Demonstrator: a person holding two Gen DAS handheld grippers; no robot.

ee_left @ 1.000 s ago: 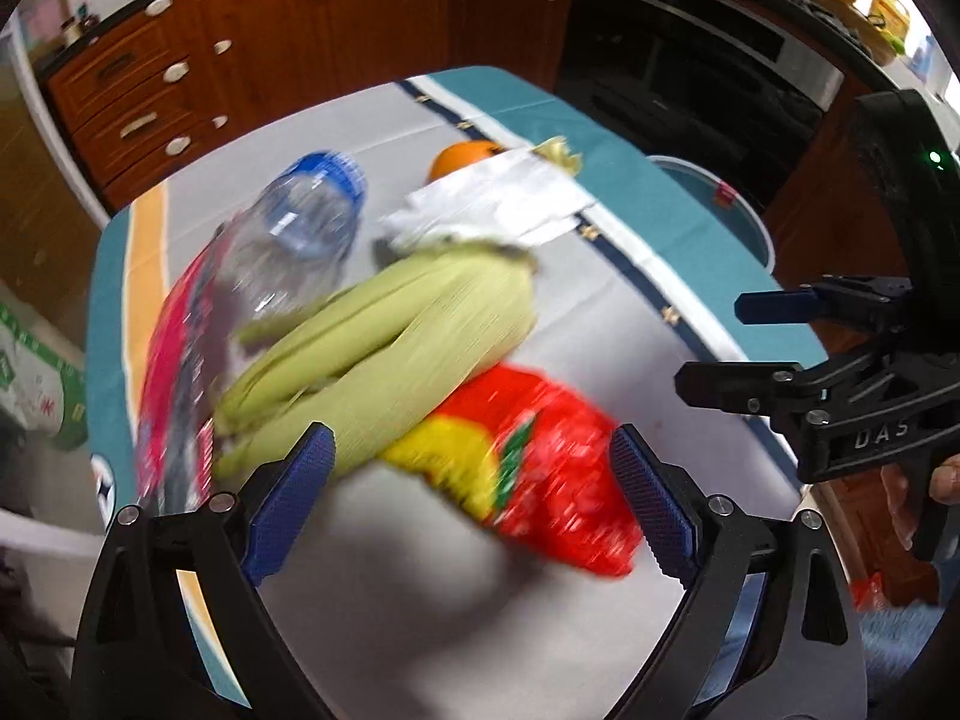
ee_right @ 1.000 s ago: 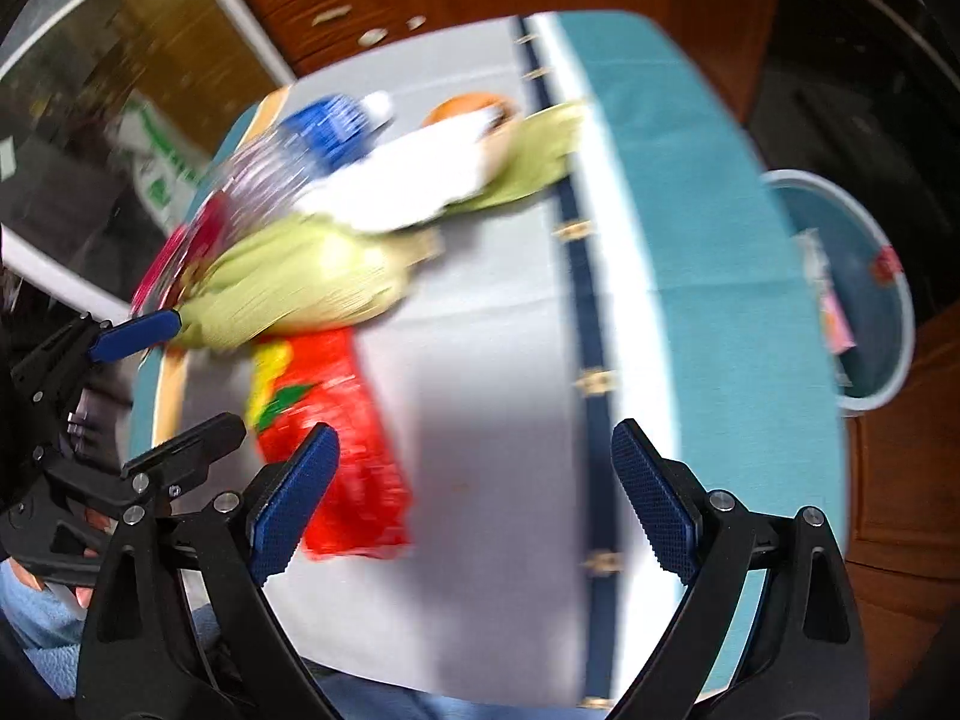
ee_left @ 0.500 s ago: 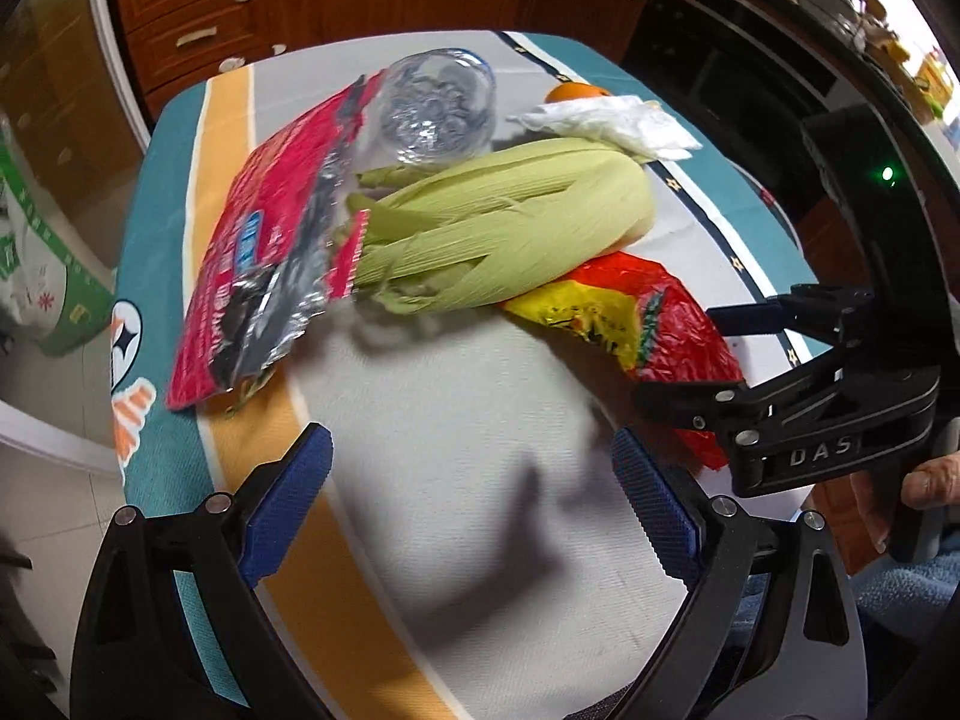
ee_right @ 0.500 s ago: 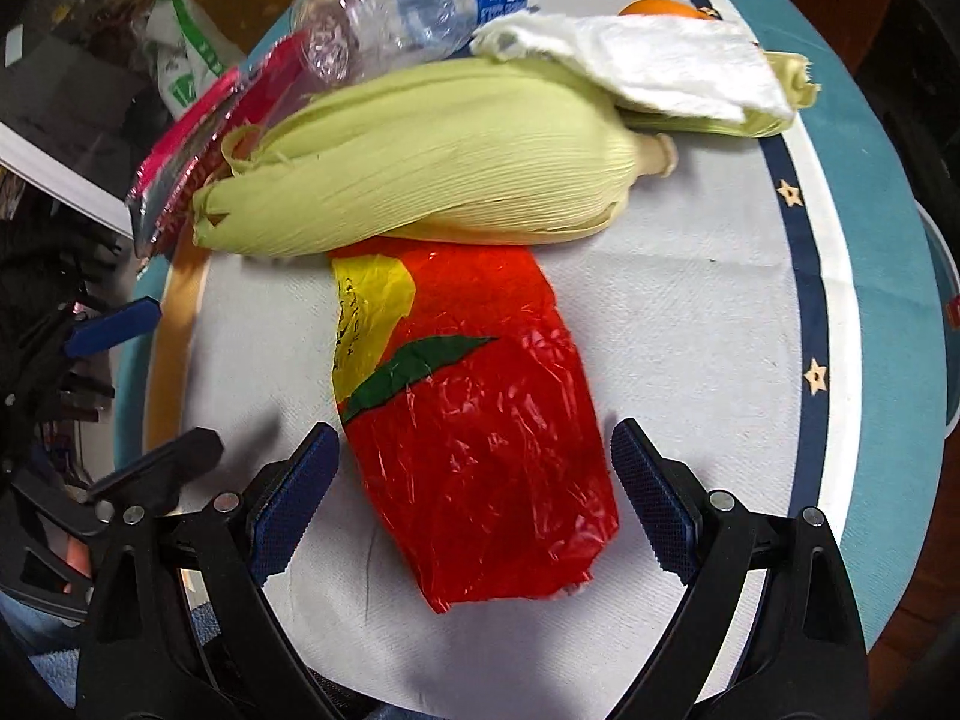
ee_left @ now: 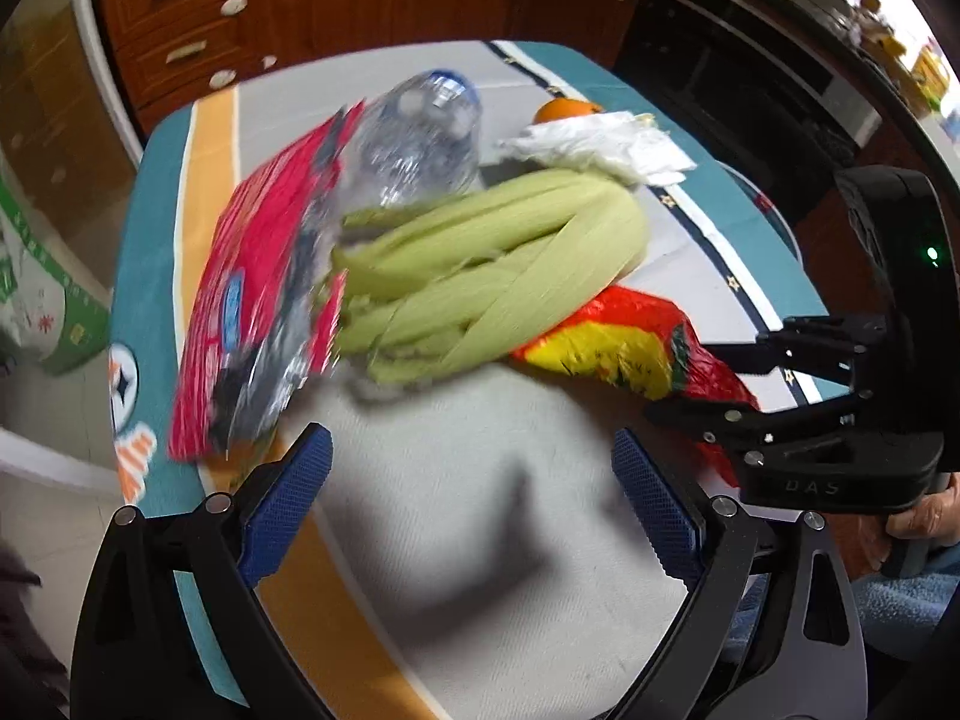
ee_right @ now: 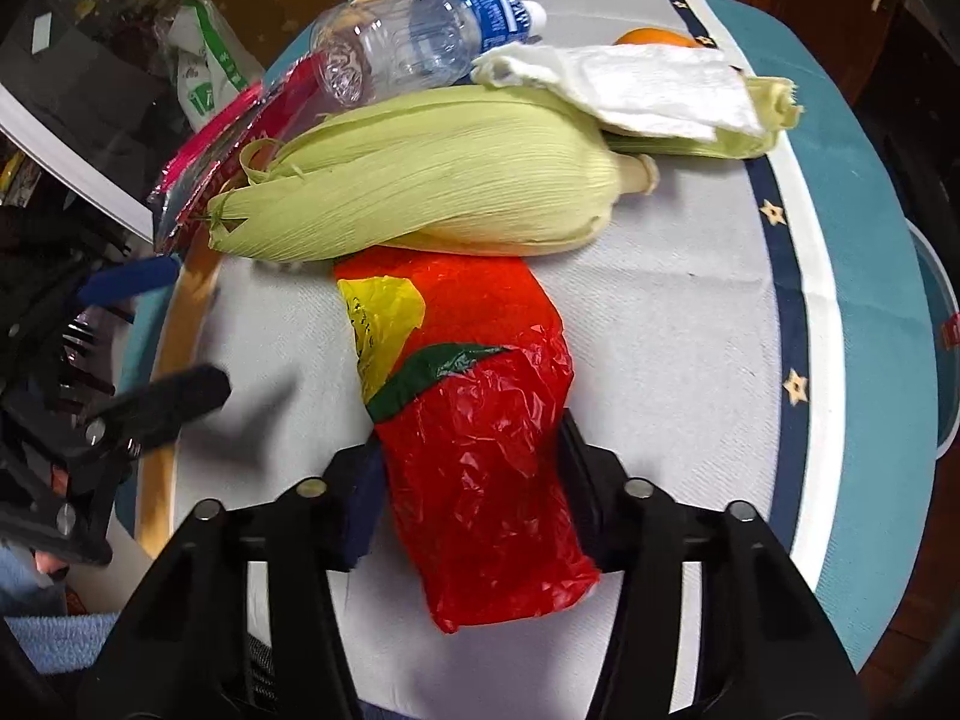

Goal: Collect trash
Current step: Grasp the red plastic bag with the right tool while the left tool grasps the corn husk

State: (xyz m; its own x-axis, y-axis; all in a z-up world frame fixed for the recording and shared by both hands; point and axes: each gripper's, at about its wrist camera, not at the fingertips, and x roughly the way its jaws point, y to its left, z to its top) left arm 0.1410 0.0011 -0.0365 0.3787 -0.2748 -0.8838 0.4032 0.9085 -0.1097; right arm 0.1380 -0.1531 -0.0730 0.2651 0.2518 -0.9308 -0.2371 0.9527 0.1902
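A red plastic bag (ee_right: 480,420) with a yellow and green print lies on the table, also in the left wrist view (ee_left: 630,342). My right gripper (ee_right: 468,480) has its jaws closed in on both sides of the bag's near end. Behind it lie a green corn husk (ee_right: 432,180), a clear plastic bottle (ee_right: 420,36), a white tissue (ee_right: 648,84) and a red foil wrapper (ee_left: 258,288). My left gripper (ee_left: 471,504) is open and empty above the bare cloth, short of the husk (ee_left: 480,270).
An orange (ee_right: 654,36) sits at the far edge behind the tissue. A round bin (ee_right: 942,324) stands on the floor to the right of the table. Wooden cabinets (ee_left: 240,18) line the back. The cloth-covered table (ee_right: 690,324) has rounded edges.
My right gripper has moved in and down, and its jaws have closed in on the red bag. My left gripper has shifted slightly closer to the husk and stays open.
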